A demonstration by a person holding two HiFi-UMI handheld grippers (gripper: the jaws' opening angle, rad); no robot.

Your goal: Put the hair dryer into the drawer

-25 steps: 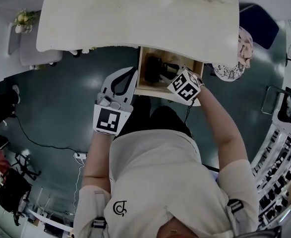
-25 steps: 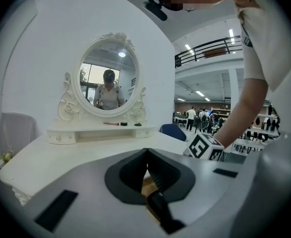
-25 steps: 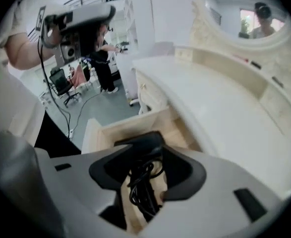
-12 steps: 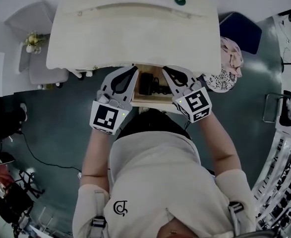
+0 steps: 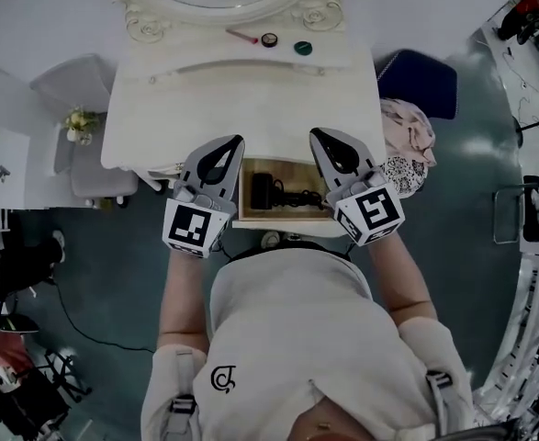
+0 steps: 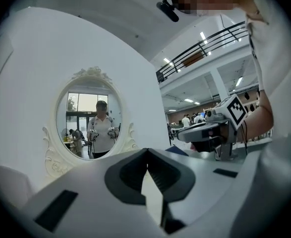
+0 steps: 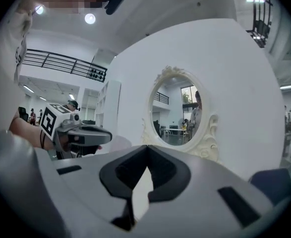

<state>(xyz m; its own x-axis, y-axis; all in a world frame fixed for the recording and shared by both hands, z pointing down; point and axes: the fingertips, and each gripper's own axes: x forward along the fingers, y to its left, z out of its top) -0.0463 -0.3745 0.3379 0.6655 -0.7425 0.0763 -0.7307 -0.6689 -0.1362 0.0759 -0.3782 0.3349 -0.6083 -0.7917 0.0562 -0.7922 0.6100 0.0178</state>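
In the open drawer [image 5: 247, 206], black hair dryer [image 5: 263, 191]

Seen from above, the person's left forearm [image 5: 179, 288] and right forearm [image 5: 396, 265] reach toward 12 o'clock. The left tool [image 5: 235, 145] at 11 o'clock and the right tool [image 5: 318, 138] at 1 o'clock point level, jaws closed tip to tip, gripping nothing.
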